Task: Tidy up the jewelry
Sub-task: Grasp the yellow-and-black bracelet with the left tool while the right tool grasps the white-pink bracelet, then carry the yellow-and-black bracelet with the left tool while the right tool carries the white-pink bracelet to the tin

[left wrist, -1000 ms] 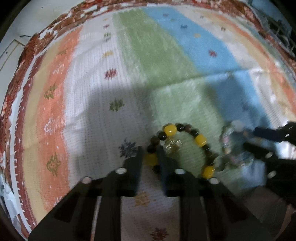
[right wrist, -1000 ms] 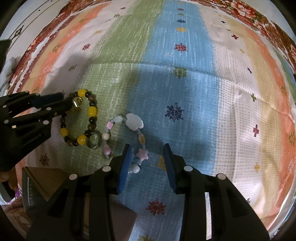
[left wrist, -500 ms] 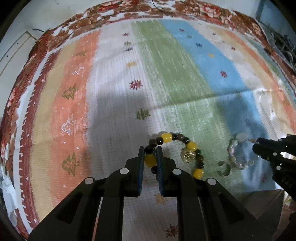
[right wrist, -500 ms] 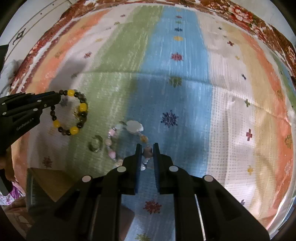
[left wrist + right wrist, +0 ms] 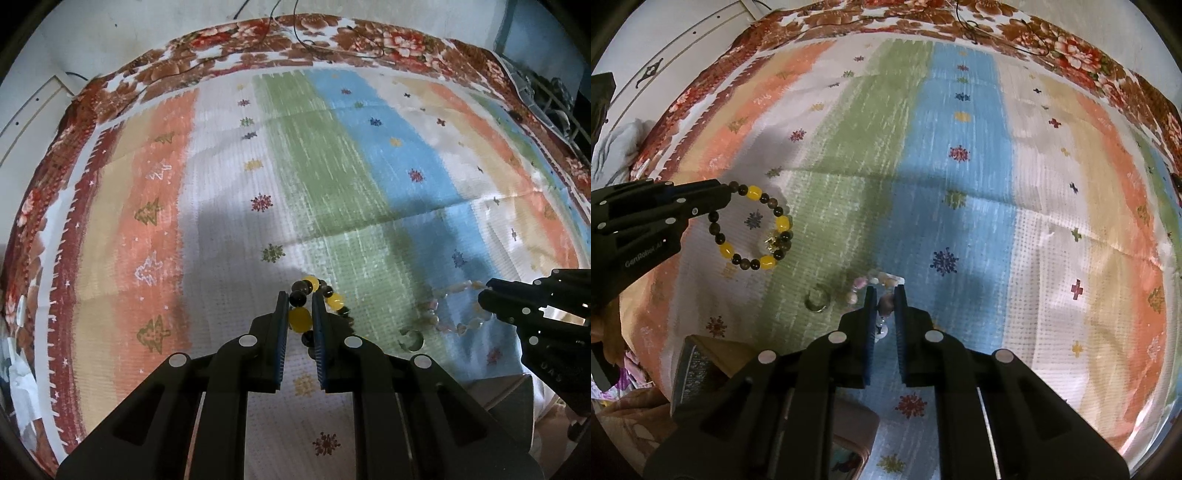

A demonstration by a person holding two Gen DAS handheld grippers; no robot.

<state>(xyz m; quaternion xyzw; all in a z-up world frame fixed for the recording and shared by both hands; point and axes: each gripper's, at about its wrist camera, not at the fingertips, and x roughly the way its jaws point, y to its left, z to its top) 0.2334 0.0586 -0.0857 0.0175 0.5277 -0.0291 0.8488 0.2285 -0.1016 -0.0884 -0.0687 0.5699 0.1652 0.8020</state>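
My left gripper (image 5: 299, 306) is shut on a bracelet of yellow and dark beads (image 5: 334, 301), which hangs from its pads above the striped cloth. From the right wrist view that bracelet (image 5: 775, 223) dangles as a loop from the left gripper (image 5: 718, 201). My right gripper (image 5: 885, 295) has its jaws closing on a pastel bead bracelet (image 5: 857, 284), with a bead pinched between the pads. In the left wrist view the pastel bracelet (image 5: 432, 306) trails from the right gripper (image 5: 487, 295). A silver ring (image 5: 817, 300) lies loose on the cloth between the two bracelets.
The striped cloth (image 5: 332, 184) lies on a floral bedspread (image 5: 258, 40), and a thin cable (image 5: 314, 40) runs along the far edge. A brown box (image 5: 713, 358) sits at the near edge, below and left of the right gripper. A wire rack (image 5: 554, 99) stands far right.
The right gripper has shut on the pastel bracelet. Both grippers have risen, each lifting its bracelet off the cloth. The ring stays where it lay.
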